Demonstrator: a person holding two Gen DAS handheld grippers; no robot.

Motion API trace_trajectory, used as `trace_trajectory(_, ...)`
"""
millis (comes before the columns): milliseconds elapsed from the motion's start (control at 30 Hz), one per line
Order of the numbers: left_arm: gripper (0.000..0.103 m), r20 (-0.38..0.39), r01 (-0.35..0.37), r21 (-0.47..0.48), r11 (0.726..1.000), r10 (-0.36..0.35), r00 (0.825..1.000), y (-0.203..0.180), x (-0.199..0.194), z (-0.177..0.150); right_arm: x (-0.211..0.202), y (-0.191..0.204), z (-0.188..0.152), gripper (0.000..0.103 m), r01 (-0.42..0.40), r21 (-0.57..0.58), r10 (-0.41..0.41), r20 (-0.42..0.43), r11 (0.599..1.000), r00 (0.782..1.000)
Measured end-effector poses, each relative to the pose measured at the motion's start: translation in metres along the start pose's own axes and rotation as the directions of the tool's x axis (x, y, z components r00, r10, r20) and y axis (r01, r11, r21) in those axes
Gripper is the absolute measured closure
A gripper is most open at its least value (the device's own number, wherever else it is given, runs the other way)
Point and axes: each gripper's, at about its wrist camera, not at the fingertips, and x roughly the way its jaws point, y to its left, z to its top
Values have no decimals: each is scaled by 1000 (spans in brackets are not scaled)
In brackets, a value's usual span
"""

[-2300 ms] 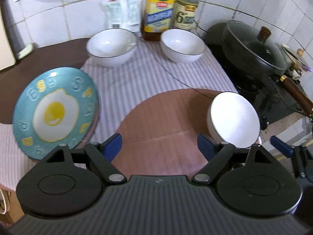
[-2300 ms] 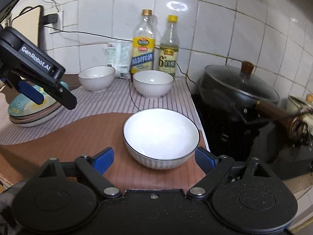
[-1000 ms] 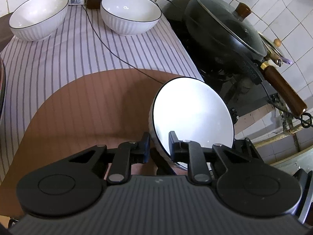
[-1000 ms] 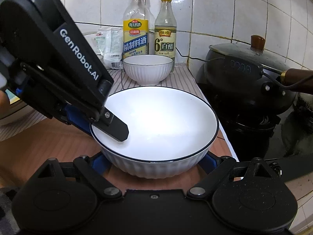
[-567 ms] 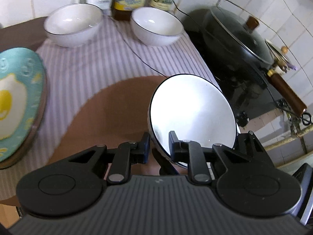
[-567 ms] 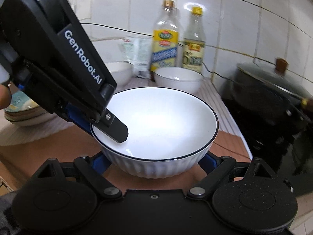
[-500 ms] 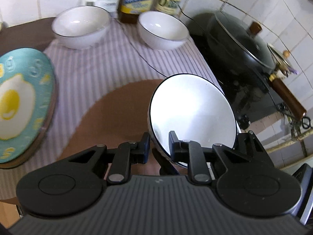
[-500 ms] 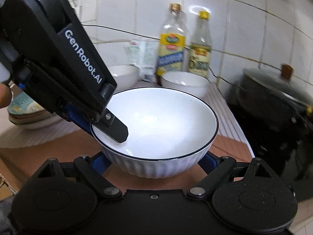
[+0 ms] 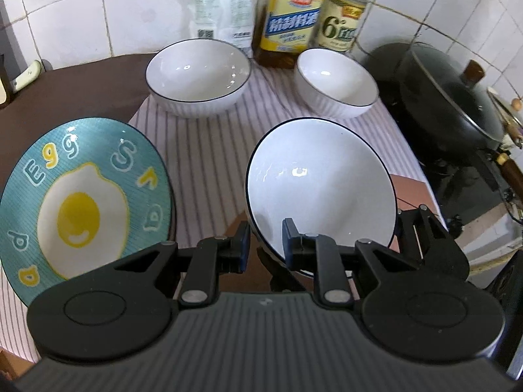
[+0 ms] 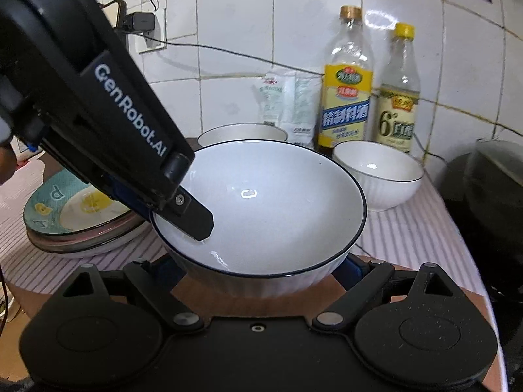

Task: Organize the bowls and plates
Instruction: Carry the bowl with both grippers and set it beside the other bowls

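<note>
White bowl (image 10: 261,209) w/ dark rim is held off the counter by both grippers. L gripper (image 9: 266,245) pinches its near-left rim, one finger (image 10: 193,215) inside the bowl, the other outside. R gripper (image 10: 258,271) cradles the bowl wall from both sides, blue pads pressed against it. Bowl sits tilted in L view. Behind it: two more white bowls (image 9: 197,75) on striped cloth (image 9: 209,150). Egg plate (image 9: 81,196) on a stack just beside, at left. Bottles (image 10: 346,94) + dark lidded pan (image 9: 454,94) further out.
</note>
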Motion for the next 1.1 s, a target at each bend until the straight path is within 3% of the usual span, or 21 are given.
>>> trace_trajectory(533, 81, -68, -34, 4, 999, 34, 997, 11, 35, 8, 30, -6, -1, 9, -31, -14, 29, -108, 999, 994)
trace_trajectory(667, 81, -69, -36, 6, 999, 36, 997, 10, 35, 7, 28, 0, -1, 9, 5, -29, -9, -114, 1000, 993)
trace_trajectory(833, 78, -79, -33, 0, 999, 33, 996, 10, 29, 5, 8, 2, -1, 9, 5, -13, -7, -126, 1000, 992)
trace_trajectory(900, 70, -79, -21, -5, 1000, 21, 997, 10, 20, 5, -4, 0, 0, 9, 2, 16, 0, -123, 1000, 992)
trace_trajectory(1100, 62, -60, -14, 25, 1000, 15, 998, 5, -8, 1, -46, -4, 6, 9, 36, 90, -30, -70, 995, 997)
